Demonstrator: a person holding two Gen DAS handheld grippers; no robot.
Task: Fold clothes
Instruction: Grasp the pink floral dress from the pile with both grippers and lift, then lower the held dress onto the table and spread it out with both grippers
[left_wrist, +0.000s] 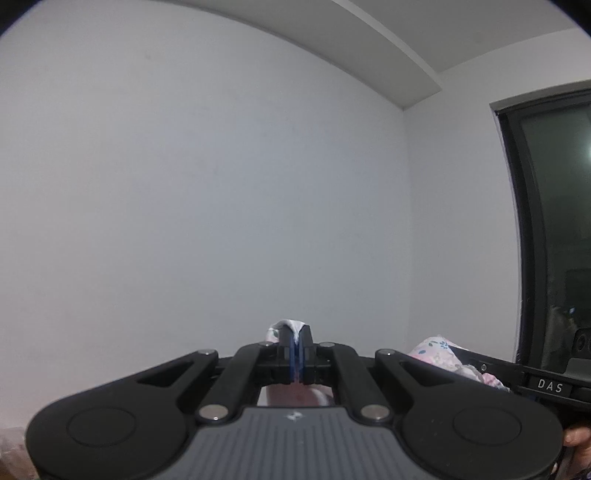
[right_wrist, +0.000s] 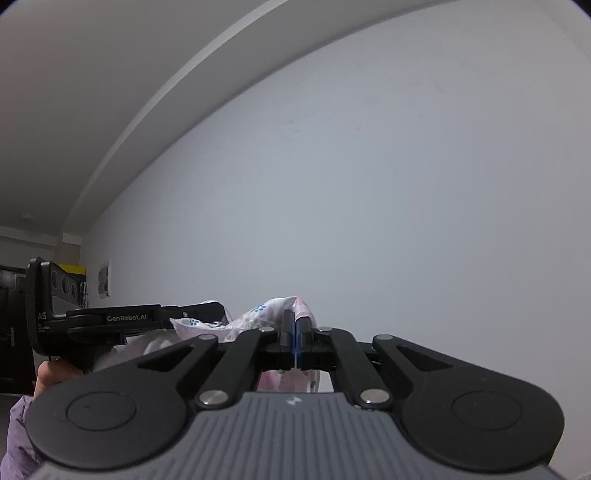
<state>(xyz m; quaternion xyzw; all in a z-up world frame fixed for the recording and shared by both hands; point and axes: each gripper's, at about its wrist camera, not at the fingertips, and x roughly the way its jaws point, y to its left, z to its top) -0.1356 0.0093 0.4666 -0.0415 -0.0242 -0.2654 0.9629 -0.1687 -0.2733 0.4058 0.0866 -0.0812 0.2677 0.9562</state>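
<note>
A thin, soft garment (right_wrist: 271, 314), pale pink with small blue and green flowers, is bunching into loose crumpled folds between the two tools and is hanging below them, well up in front of a smooth, matt white wall (left_wrist: 221, 184); the left gripper (left_wrist: 296, 338), a rigid black linkage with round metal pivots over a ribbed grey body, is pointing level at that wall, and its fingers are pressing together on a small white-edged peak of the cloth, whose tip is poking out above the blue pads (left_wrist: 293, 350); more of the fabric is showing through the gap under the linkage; the right gripper (right_wrist: 296, 325), built the same way, is tilting slightly upward, with its fingers likewise pinching a fold of the floral cloth, which is rising in a soft hump just behind them; in the left wrist view the right tool is appearing at the right edge with a fingertip (left_wrist: 576, 437) of the person beneath it, beside a dark, glossy window (left_wrist: 554, 221); in the right wrist view a hand (right_wrist: 51, 376) is gripping the left tool from below, above a lilac sleeve (right_wrist: 18, 435).
</note>
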